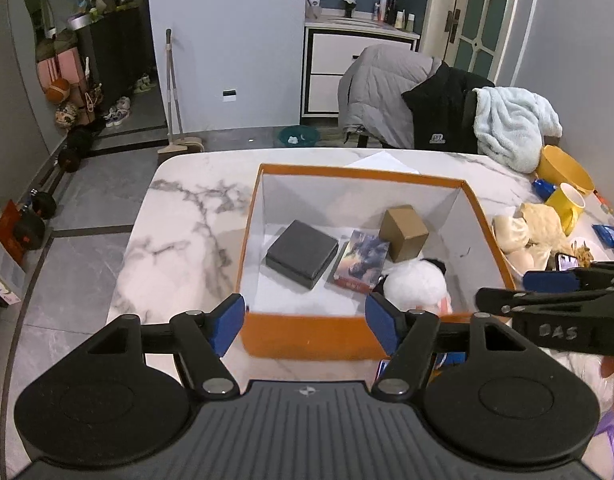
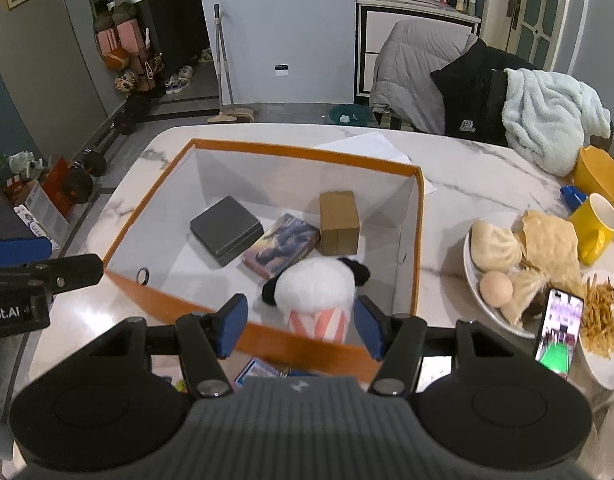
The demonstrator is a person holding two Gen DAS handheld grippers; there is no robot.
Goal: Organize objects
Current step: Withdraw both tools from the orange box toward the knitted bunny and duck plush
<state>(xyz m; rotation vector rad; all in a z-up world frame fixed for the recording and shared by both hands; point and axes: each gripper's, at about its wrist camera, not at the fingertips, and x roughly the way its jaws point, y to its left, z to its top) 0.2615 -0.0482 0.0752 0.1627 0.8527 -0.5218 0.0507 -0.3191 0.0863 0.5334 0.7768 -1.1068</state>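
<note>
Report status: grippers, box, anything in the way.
Left gripper open, empty. Right gripper open, empty, above the panda toy. Toy sits in the orange box. Nothing in the way.

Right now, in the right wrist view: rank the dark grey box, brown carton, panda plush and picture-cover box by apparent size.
1. panda plush, though it sits nearest the camera, so that inflates it
2. dark grey box
3-4. picture-cover box and brown carton: too close to rank
</note>
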